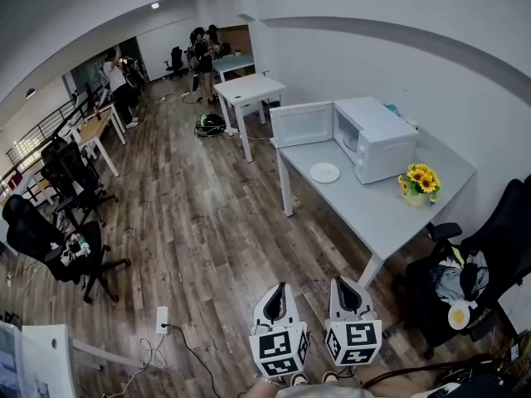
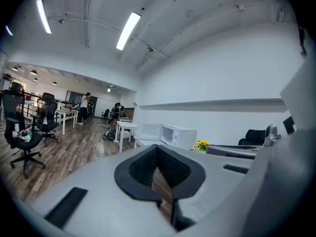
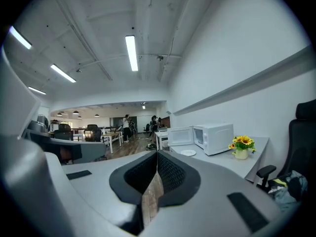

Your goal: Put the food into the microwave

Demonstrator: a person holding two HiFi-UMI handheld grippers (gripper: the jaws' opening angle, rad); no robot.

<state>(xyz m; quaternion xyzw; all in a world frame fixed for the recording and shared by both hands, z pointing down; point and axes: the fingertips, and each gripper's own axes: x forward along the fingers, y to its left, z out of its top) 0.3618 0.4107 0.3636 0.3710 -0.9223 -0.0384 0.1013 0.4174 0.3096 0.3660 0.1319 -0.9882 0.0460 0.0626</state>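
Note:
A white microwave stands on a grey table with its door swung open to the left. In front of it lies a white plate; I cannot tell what is on it. Both grippers hang low over the wooden floor, well short of the table. The left gripper and right gripper are side by side, each shut with nothing between the jaws. The left gripper sees the microwave far off. From the right gripper, the microwave and plate show ahead to the right.
A pot of sunflowers sits on the table right of the microwave. A black chair with clothes and a small round yellow-and-white thing stands at the right. Black office chairs, a power strip, a white table and distant people lie beyond.

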